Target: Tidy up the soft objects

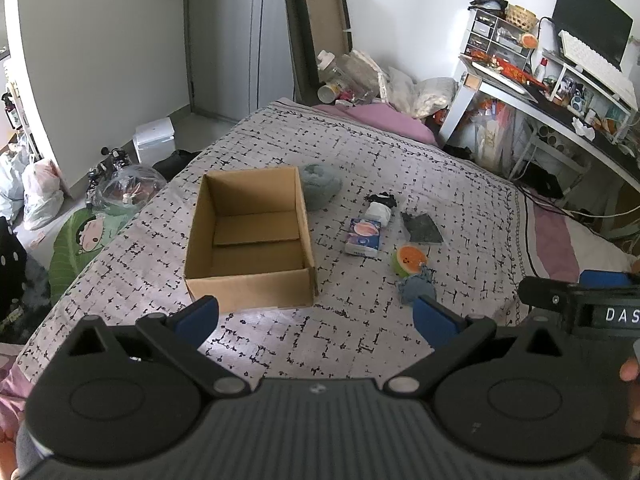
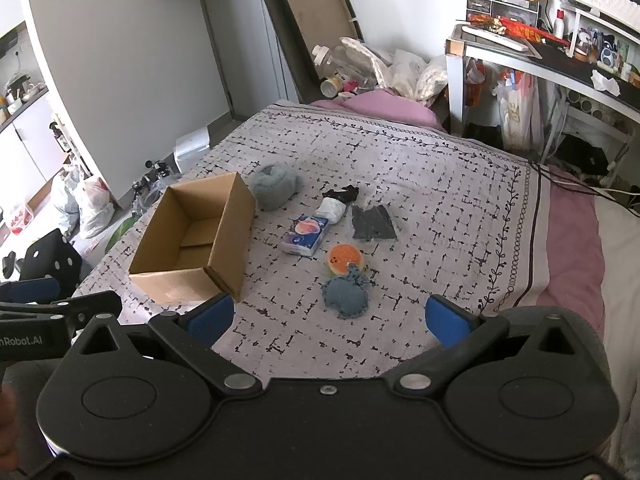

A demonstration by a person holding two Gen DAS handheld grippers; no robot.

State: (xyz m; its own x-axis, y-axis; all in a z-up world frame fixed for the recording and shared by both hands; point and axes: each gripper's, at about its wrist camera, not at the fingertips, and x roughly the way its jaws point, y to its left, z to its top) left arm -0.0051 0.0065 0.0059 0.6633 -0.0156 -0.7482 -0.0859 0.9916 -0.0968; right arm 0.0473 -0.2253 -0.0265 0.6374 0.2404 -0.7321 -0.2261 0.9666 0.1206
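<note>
On bedspread (image 2: 400,168), both hand-held grippers gape; only left wrist shows leaf cushion (image 1: 76,248)

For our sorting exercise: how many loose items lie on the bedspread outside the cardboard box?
7, all right of the cardboard box: grey bundle, black cloth, white roll, tissue pack, dark pad, watermelon toy, blue pouch. The box may hide others.

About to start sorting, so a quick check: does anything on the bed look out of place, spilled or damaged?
Nothing looks spilled or damaged. The cardboard box sits upright and empty, while the soft items lie loose beside it: grey rolled cloth, tissue pack, watermelon toy and blue denim pouch.
</note>
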